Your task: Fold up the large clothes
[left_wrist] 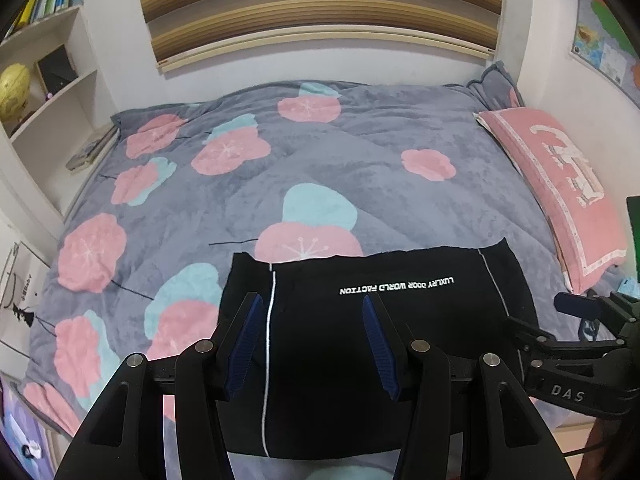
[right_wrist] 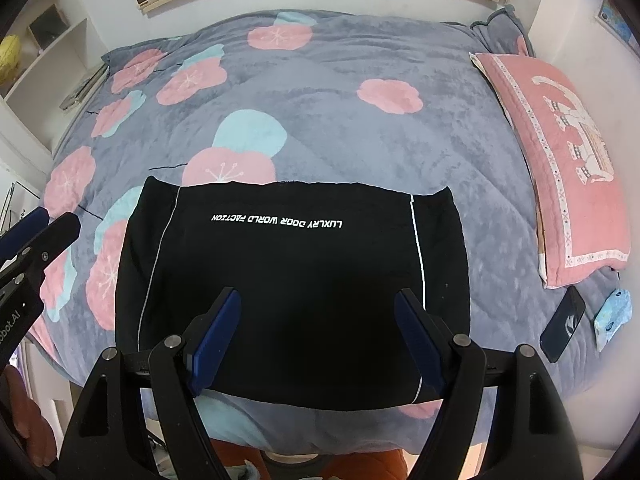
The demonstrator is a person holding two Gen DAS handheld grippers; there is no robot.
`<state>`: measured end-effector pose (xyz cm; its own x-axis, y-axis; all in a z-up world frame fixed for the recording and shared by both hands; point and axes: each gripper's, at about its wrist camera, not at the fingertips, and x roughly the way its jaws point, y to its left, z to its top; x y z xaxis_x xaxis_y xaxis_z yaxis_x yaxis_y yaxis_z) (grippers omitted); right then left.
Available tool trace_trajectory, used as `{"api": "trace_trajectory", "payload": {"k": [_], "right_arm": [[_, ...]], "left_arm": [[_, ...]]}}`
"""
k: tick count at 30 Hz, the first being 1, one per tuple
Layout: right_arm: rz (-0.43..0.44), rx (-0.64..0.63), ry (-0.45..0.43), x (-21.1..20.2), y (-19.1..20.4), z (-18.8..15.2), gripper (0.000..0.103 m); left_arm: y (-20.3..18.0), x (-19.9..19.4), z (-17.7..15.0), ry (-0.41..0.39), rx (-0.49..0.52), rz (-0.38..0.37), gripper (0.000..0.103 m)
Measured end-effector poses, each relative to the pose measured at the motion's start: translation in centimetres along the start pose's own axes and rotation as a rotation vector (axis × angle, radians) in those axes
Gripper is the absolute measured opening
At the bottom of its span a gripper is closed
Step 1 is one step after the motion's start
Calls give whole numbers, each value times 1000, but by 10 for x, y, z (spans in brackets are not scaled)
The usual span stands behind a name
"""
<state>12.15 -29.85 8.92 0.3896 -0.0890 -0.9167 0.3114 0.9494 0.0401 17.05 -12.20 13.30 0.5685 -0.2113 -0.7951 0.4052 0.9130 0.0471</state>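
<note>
Jaws of the left gripper (left_wrist: 314,322) stand spread, empty, over the black garment (left_wrist: 360,360) folded flat on the bed (left_wrist: 360,168). Right-wrist view: right gripper (right_wrist: 318,320) likewise spread; soft, light, limp cloth, best pinched at near corners.

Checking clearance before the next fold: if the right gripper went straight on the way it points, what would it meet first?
Most likely the black garment lying on the bed; the right gripper is open, nothing between.

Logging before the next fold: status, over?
Left gripper and right gripper open, empty, above the black garment. Garment folded flat on the blanket. Phone and pillow off to the side.
</note>
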Motion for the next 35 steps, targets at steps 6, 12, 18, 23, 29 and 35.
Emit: {"api": "trace_trajectory", "payload": {"k": [6,12,18,23,29,35], "right_arm": [[5,-14,12,3,1,-3,81],[12,-7,17,5,-1,-1,81],[19,-17,26,8,1,-2,81],[21,-20,28,9,1,-1,81],[19,-20,37,12,1,0,81],[13,-35,49,17,1,1,81]], "left_arm": [[1,0,-1,-5,4,4,53],[2,4,-1,8,8,10,54],[2,5,-1,7,14,14,54],[2,7,1,9,23,15,54],[0,10,2,16,26,12,54],[8,15,2,-18,1,61,55]]}}
